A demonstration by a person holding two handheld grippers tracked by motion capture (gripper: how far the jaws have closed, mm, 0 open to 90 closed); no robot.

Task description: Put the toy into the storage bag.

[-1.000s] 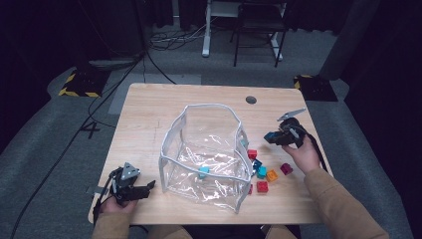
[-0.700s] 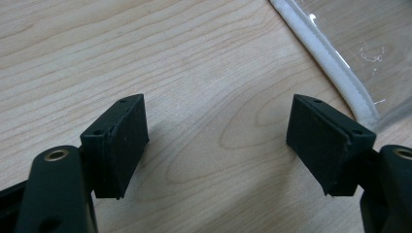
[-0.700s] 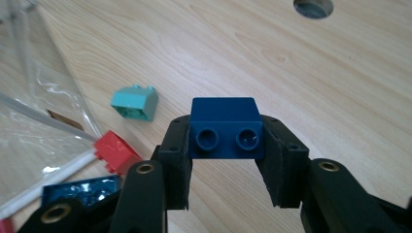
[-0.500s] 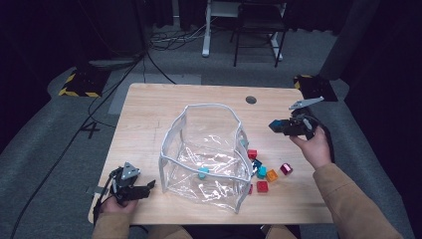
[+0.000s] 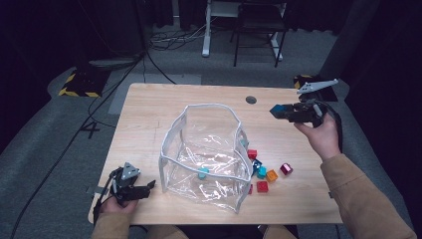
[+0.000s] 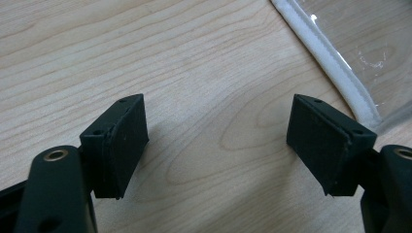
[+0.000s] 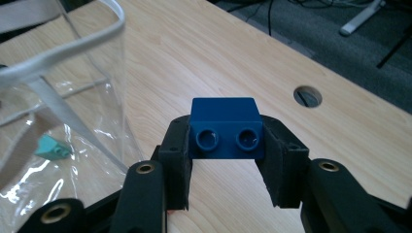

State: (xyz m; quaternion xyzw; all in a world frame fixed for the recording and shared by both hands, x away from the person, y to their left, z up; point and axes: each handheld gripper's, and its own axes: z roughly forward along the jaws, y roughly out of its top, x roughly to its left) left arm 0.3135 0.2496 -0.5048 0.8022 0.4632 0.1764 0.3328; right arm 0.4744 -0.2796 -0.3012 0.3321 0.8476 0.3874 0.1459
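A clear plastic bag (image 5: 206,149) with a white zip rim stands open in the middle of the table; a teal brick (image 5: 202,173) lies inside it. My right gripper (image 5: 278,111) is raised above the table to the right of the bag and is shut on a dark blue brick (image 7: 224,127), whose two studs face the camera. The bag's rim (image 7: 63,48) and the teal brick (image 7: 52,148) show at the left of the right gripper view. My left gripper (image 5: 147,186) rests at the table's front left, open and empty, beside the bag's white rim (image 6: 330,53).
Several loose bricks lie right of the bag: a red one (image 5: 252,154), an orange one (image 5: 271,175), a magenta one (image 5: 285,169), another red one (image 5: 262,186). A cable hole (image 5: 251,99) sits near the far edge. A chair and cables stand on the floor beyond.
My right gripper has risen from the loose bricks with the dark blue brick in it and shifted slightly toward the far right. The left gripper has stayed put.
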